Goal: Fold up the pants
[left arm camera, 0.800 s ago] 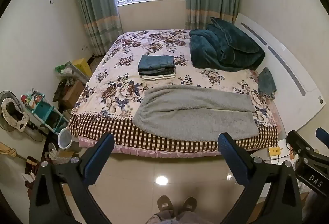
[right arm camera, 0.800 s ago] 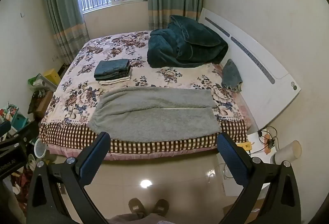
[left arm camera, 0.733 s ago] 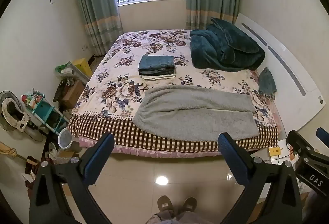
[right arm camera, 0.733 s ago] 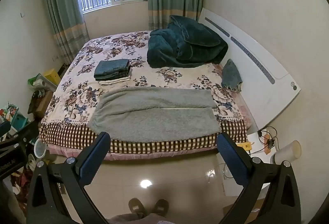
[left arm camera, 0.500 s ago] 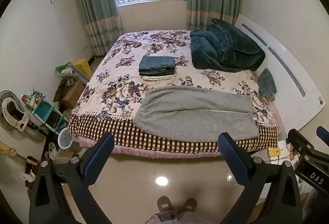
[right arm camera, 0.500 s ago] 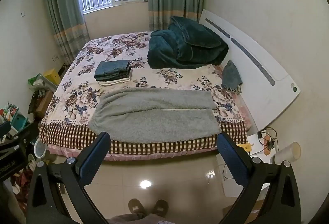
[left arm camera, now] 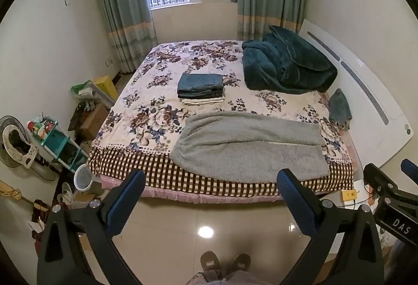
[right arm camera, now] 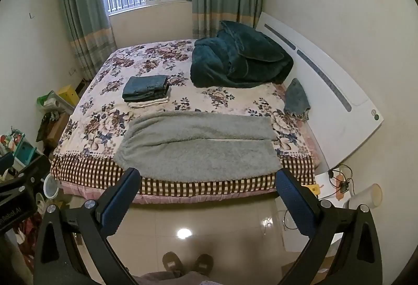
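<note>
Through the left wrist camera: left gripper (left arm camera: 210,202) held over the tiled floor (left arm camera: 198,219) short of the bed (left arm camera: 167,175), blue-padded fingers (left arm camera: 125,200) spread wide, nothing between them. Grey fleece pants (left arm camera: 248,146) lie flat along the near edge of the floral bedspread, legs side by side running toward the white headboard (left arm camera: 365,99), waist end toward the window side. Behind the pants, a folded stack of dark blue clothes (left arm camera: 200,86) on a cream piece. Dark teal blanket (left arm camera: 284,68) heaped near the headboard. Small teal cloth (left arm camera: 339,109) at the mattress edge beside the headboard. Operator's slippers (left arm camera: 226,261) at bottom of view. Part of the right gripper shows at the right edge.

Right wrist camera: right gripper (right arm camera: 206,204) likewise above the floor, fingers (right arm camera: 294,201) wide apart, empty. Pants (right arm camera: 198,146) well apart from both pads, still unfolded, lower leg reaching the checked border (right arm camera: 86,170) of the spread. Folded stack (right arm camera: 146,89) just beyond the pants. Blanket (right arm camera: 237,62) against the headboard (right arm camera: 337,96). Cup (right arm camera: 365,197) and cables on a low stand at right.
</note>
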A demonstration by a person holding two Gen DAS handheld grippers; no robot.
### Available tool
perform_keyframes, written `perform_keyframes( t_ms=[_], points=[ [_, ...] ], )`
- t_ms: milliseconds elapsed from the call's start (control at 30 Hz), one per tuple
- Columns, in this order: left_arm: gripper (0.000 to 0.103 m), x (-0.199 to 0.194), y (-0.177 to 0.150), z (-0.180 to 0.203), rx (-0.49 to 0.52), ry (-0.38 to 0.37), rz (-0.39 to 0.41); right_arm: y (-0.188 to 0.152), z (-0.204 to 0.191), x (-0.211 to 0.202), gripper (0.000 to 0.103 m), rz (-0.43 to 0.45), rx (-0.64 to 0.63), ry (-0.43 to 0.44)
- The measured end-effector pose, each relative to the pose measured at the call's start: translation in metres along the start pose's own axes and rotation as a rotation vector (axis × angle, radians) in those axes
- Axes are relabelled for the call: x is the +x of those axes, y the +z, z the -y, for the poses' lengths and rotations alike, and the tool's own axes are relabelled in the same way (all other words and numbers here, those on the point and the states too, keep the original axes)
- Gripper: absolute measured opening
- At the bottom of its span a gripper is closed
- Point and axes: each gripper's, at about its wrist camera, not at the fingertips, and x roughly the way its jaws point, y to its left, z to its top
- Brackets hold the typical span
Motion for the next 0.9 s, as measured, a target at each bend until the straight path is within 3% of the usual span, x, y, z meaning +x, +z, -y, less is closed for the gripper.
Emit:
perform_keyframes(
  t_ms=[900],
  points=[
    [0.103,0.005,0.008,-0.005,-0.003,-0.005,0.006,0.008,-0.008,-0.002,0.103,0.010,-0.011,0.006]
  ],
)
